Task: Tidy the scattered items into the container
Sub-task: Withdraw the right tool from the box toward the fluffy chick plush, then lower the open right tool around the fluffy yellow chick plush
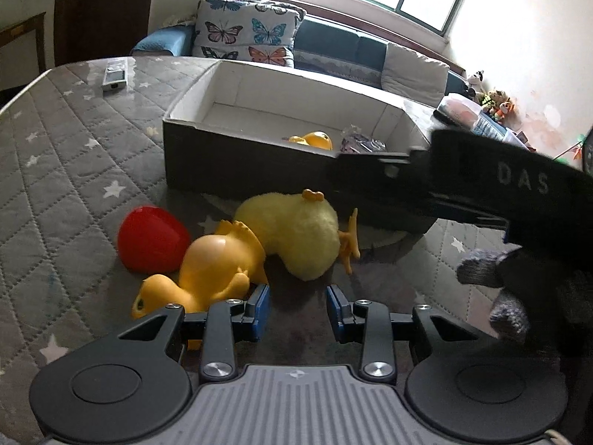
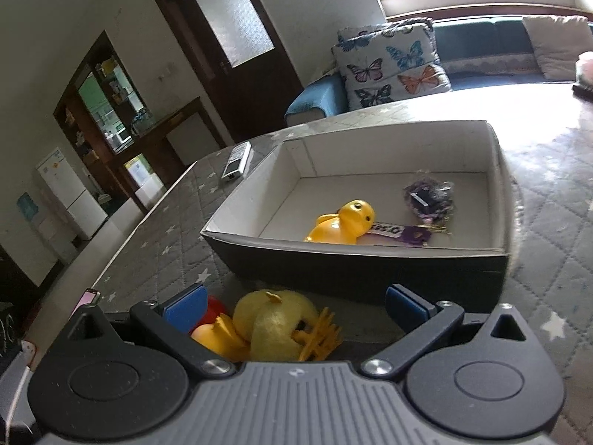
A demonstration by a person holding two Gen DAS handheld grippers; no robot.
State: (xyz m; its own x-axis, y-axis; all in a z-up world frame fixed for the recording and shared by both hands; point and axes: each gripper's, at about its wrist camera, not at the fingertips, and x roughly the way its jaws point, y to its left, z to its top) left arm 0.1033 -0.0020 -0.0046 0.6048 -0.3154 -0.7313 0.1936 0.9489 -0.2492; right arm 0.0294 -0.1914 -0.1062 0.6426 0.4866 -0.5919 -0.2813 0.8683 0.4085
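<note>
Yellow plush chick (image 1: 296, 235) lies on its side on our grey quilted table cover (image 1: 55, 155), just in front of the dark cardboard box (image 1: 222, 163), touching an orange rubber duck (image 1: 211, 274) that rests against a red ball (image 1: 150, 239). Our left gripper (image 1: 297, 309) hangs above the cover with its blue pads spread and nothing between them, the duck just beside its left pad. Our right gripper (image 2: 292, 306) is spread wide too, with the chick (image 2: 274, 324) showing low between its fingers, unpinched. Inside the box (image 2: 496, 193) lie another rubber duck (image 2: 341, 224) and a purple keychain (image 2: 426, 200).
</note>
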